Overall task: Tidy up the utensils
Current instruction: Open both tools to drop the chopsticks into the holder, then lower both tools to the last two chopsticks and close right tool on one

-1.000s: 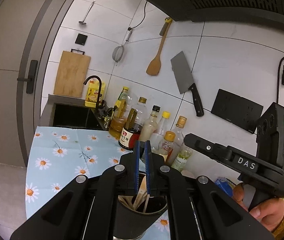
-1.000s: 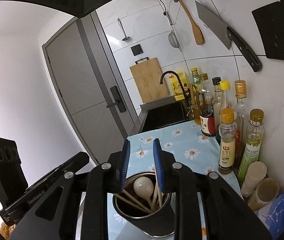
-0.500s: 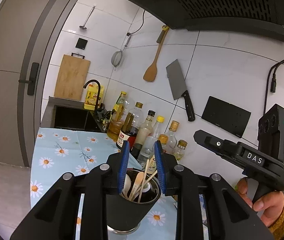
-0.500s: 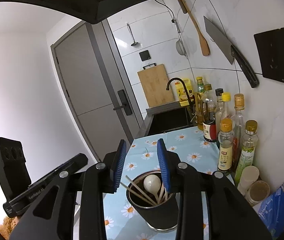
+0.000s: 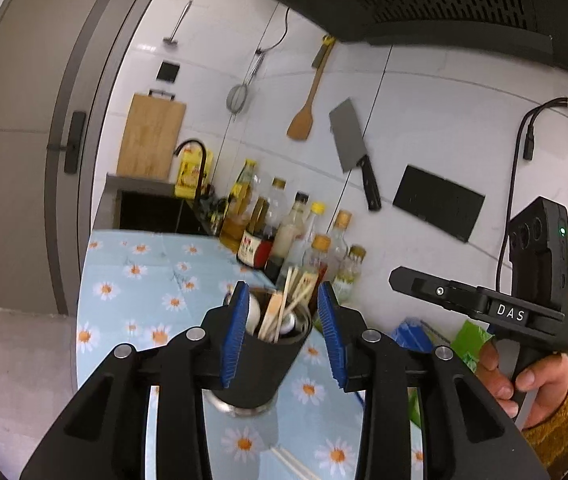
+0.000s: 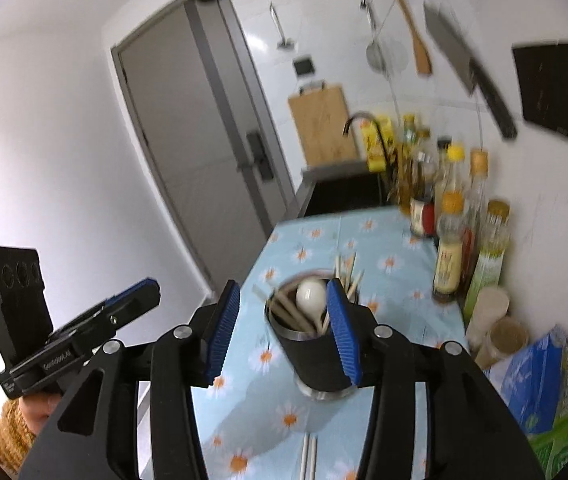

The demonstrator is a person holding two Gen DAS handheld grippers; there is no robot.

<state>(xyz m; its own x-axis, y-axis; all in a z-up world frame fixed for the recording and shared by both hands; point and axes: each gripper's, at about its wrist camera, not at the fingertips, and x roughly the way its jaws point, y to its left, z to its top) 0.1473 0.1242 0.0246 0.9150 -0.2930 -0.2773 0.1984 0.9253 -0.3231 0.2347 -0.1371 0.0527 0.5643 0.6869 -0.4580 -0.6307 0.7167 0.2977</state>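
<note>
A black utensil cup with a metal rim stands on the daisy tablecloth. It holds chopsticks and a white spoon. My left gripper is open and empty, its blue pads either side of the cup, above and short of it. My right gripper is open and empty, its right pad in front of the cup. A pair of metal chopsticks lies on the cloth below the cup. The right gripper's body shows in the left wrist view.
A row of sauce bottles stands along the tiled wall. A cleaver, wooden spatula, strainer and cutting board hang on the wall. A sink lies beyond the cloth. Blue and green packets sit at the right.
Both grippers opened wider and pulled back up from the cup, which now looks smaller and farther. The left gripper was nearly shut a second ago.
</note>
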